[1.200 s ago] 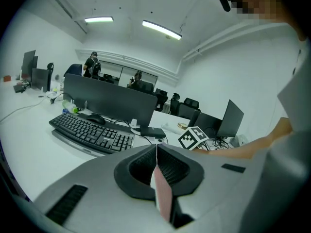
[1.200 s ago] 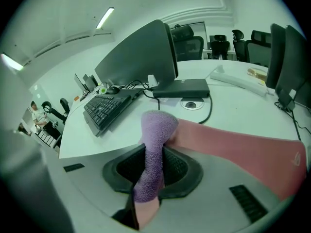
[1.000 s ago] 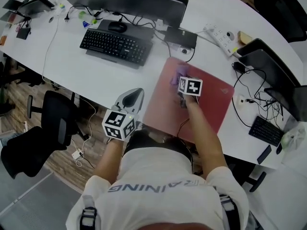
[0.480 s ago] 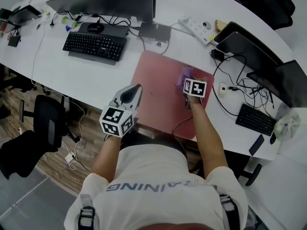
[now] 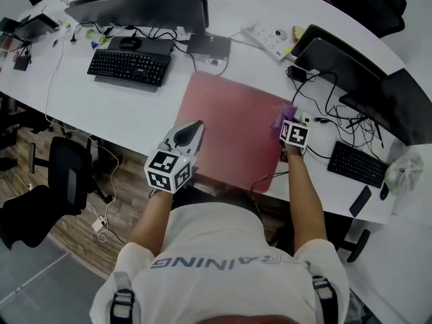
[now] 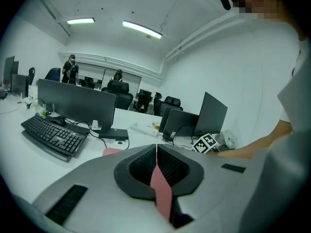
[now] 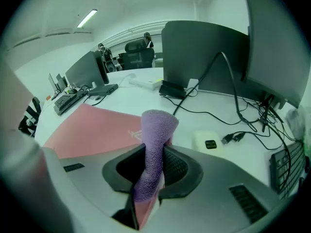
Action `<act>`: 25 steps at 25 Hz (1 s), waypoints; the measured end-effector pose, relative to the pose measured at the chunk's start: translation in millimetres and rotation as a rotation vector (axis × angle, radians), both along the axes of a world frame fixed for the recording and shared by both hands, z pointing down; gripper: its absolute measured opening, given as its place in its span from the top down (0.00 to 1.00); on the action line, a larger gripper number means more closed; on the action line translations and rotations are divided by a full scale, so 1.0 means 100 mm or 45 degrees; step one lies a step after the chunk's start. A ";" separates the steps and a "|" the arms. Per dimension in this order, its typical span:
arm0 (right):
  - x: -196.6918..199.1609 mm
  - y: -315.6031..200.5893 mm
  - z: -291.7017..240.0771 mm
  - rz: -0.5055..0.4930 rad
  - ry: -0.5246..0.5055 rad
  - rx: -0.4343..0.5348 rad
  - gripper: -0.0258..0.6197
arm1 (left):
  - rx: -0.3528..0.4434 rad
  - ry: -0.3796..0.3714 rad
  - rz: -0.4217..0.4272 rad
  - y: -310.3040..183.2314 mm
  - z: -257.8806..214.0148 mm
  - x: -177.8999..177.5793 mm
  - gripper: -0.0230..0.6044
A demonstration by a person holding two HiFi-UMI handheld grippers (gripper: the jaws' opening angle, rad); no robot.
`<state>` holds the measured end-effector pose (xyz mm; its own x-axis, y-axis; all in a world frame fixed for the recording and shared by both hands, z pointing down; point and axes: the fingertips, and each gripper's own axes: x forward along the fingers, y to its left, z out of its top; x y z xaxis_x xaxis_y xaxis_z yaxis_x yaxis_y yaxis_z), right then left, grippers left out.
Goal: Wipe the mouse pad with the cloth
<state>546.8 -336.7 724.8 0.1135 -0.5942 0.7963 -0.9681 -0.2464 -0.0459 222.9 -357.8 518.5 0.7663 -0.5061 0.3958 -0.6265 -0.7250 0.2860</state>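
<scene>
White desk is carrying the red mouse pad. R gripper is pinching the purple cloth at the pad's right edge. It's looking soft, light and floppy, so a mid-fold grip suits. L gripper is keeping its jaws pressed together, empty, prob. hovering near the pad's front-left.

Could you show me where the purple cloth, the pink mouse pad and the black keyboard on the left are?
cloth [image 7: 155, 142], right gripper view, middle of its upright fold.
mouse pad [image 5: 229, 130], head view, its bare middle.
keyboard [image 5: 128, 67], head view, middle of its keys.
</scene>
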 end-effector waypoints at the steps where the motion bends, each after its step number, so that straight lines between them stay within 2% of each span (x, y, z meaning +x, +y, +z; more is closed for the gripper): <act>1: 0.05 0.05 0.00 0.010 0.007 -0.002 0.81 | -0.001 -0.002 -0.005 0.01 0.01 -0.01 0.91; 6: 0.13 0.17 -0.15 0.050 0.010 0.025 0.81 | -0.006 0.001 -0.052 -0.03 0.03 -0.20 0.91; 10: -0.28 0.21 -0.63 0.042 -0.076 0.178 0.81 | 0.021 0.021 -0.084 -0.13 -0.06 -0.48 0.91; 14: -1.06 0.08 -1.01 -0.046 -0.173 0.295 0.81 | 0.033 0.045 -0.107 -0.23 -0.14 -0.88 0.91; 17: -1.77 -0.09 -1.19 -0.116 -0.255 0.338 0.81 | 0.045 0.045 -0.111 -0.30 -0.18 -1.21 0.91; 21: -2.72 -0.37 -1.16 -0.225 -0.340 0.319 0.81 | 0.041 0.045 -0.115 -0.37 -0.19 -1.66 0.91; 25: -3.59 -0.66 -0.87 -0.318 -0.400 0.254 0.81 | 0.039 0.033 -0.118 -0.42 -0.14 -2.07 0.91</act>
<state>187.4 -402.7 638.1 -0.2819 -0.7179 0.6365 -0.9282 0.0362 -0.3703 15.6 -400.0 504.6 0.7255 -0.5866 0.3599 -0.6839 -0.6732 0.2812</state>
